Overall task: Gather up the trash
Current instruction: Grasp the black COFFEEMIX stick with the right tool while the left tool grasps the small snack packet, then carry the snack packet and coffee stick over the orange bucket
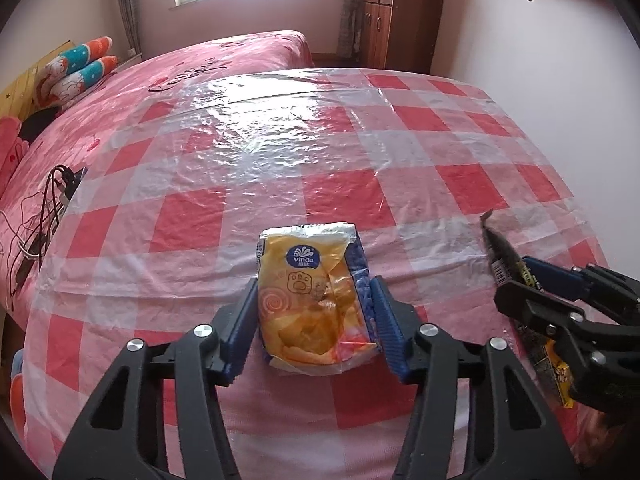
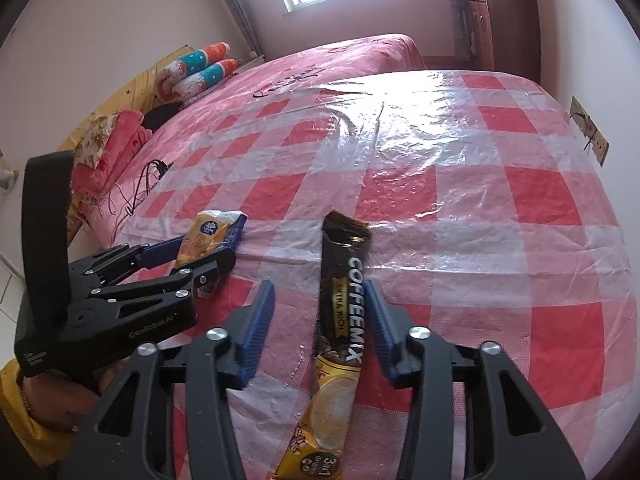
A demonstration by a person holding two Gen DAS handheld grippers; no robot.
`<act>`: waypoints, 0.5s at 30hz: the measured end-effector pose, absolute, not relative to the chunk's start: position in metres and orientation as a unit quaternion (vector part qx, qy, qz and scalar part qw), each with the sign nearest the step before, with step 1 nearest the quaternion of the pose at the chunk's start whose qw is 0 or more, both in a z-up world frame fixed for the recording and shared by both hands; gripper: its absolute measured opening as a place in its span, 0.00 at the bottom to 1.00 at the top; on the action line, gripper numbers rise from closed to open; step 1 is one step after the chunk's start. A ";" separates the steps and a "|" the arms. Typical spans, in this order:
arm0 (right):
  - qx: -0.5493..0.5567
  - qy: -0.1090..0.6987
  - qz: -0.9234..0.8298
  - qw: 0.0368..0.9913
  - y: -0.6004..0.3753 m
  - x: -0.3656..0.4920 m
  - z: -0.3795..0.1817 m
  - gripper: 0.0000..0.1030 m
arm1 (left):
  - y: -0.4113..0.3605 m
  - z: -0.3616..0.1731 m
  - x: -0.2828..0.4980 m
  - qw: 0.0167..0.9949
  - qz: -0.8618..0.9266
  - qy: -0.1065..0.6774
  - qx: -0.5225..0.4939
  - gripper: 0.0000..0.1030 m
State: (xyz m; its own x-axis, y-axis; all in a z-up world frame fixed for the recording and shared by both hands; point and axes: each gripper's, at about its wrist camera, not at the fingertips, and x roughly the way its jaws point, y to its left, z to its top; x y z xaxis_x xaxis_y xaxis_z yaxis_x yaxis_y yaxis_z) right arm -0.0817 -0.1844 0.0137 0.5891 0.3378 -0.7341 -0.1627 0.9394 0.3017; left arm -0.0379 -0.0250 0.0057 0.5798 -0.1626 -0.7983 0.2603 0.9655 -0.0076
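Observation:
A yellow Vinda tissue pack lies on the checked plastic cloth. My left gripper is shut on it, one blue pad pressing each long side. The right wrist view shows this grip from the side, the pack sticking out beyond the left gripper. A black and gold Coffeemix sachet lies between the fingers of my right gripper, which is open. The sachet touches the right finger, with a wide gap to the left one. In the left wrist view the sachet's torn tip pokes out past the right gripper.
The checked cloth stretches ahead and to the right. A bed with a pink cover adjoins it on the left, with cables and pillows. A wooden cabinet stands at the far wall. A hand in a yellow sleeve holds the left gripper.

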 end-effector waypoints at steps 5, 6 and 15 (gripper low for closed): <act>0.082 0.433 0.127 0.888 -0.180 -0.081 0.014 0.29 | -0.020 0.007 -0.039 0.886 -0.126 0.444 0.041 0.51; 0.080 0.434 0.126 0.888 -0.179 -0.081 0.013 0.23 | -0.019 0.007 -0.039 0.886 -0.128 0.445 0.037 0.50; 0.096 0.434 0.134 0.886 -0.185 -0.079 0.011 0.21 | 0.003 0.016 -0.047 0.886 -0.138 0.442 0.005 0.45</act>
